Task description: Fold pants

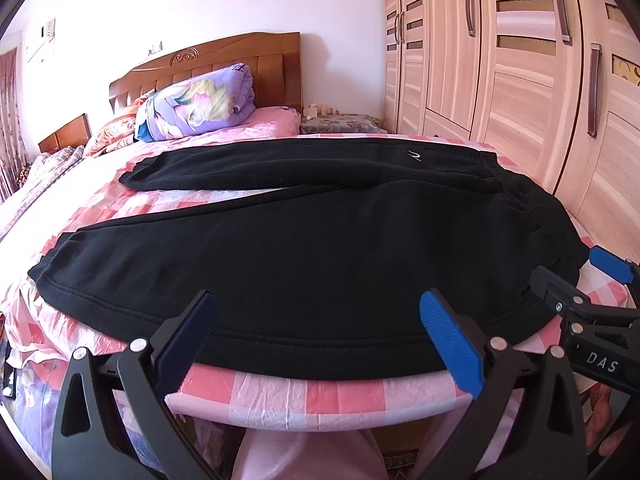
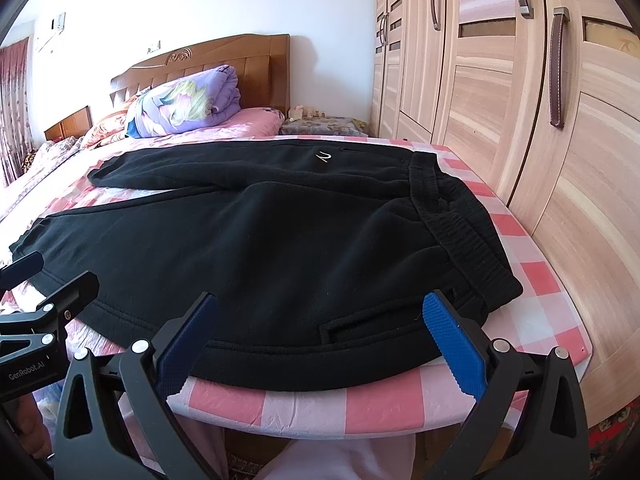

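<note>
Pants point(image 1: 320, 256) lie spread flat and unfolded across the pink checked board point(image 1: 320, 396) at mid-frame, waistband point(image 2: 452, 216) toward the right, so you're at the very start. Both your left tongs point(image 1: 316, 336) and right tongs point(image 2: 320, 336) hang wide open and empty at the near hem; next, pinch that edge and carry it over. The far leg's cuff, upper left, is hard to make out.

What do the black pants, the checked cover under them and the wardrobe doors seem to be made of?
Pants: likely soft fleece or sweatshirt knit; matte, slightly fuzzy, with a ribbed elastic waistband.
Checked cover: probably thin plastic or coated sheet; pink-and-white, faintly shiny, finely crinkled at the near edge.
Wardrobe doors: pale wood-grain board, possibly laminate; smooth, with dark, seemingly stitched handles.
</note>
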Tool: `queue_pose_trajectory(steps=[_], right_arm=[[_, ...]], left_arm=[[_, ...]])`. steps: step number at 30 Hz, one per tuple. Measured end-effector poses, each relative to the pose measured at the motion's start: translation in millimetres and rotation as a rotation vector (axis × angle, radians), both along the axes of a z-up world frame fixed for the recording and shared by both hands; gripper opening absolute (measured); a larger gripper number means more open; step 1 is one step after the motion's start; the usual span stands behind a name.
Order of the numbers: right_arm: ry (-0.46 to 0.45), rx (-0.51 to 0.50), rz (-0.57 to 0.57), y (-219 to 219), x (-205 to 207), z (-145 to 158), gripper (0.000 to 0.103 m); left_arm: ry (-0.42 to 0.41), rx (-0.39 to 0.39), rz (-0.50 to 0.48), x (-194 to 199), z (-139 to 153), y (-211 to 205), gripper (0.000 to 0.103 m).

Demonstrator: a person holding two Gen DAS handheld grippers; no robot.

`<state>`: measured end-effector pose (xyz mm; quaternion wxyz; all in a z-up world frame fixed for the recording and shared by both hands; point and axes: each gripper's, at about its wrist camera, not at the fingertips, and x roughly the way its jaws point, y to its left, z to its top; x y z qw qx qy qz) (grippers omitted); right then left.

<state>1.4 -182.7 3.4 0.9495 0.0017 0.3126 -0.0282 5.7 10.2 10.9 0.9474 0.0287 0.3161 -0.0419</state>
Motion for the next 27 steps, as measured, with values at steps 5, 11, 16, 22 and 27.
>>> queue_pose_trajectory(steps=[5, 11, 16, 22, 27], right_arm=[[0.007, 0.011, -0.005, -2.6, 0.4, -1.7, 0.099], [0.013, 0.015, -0.006, -4.2, 1.9, -4.1, 0.099], [0.016, 0.018, -0.008, -3.9, 1.8, -5.7, 0.099], [0.019, 0.020, -0.010, -5.8, 2.0, -7.4, 0.099], [0.018, 0.023, -0.012, -6.9, 1.6, -8.3, 0.099]], left_arm=[[-0.004, -0.001, 0.027, 0.1, -1.0, 0.8, 0.102], [0.012, 0.028, 0.028, 0.0, -4.8, -3.2, 0.102], [0.019, 0.047, 0.011, 0.1, -7.8, -7.8, 0.102], [0.020, 0.065, -0.007, -0.6, -10.8, -12.6, 0.102], [0.019, 0.071, -0.004, -0.2, -12.2, -12.5, 0.102]])
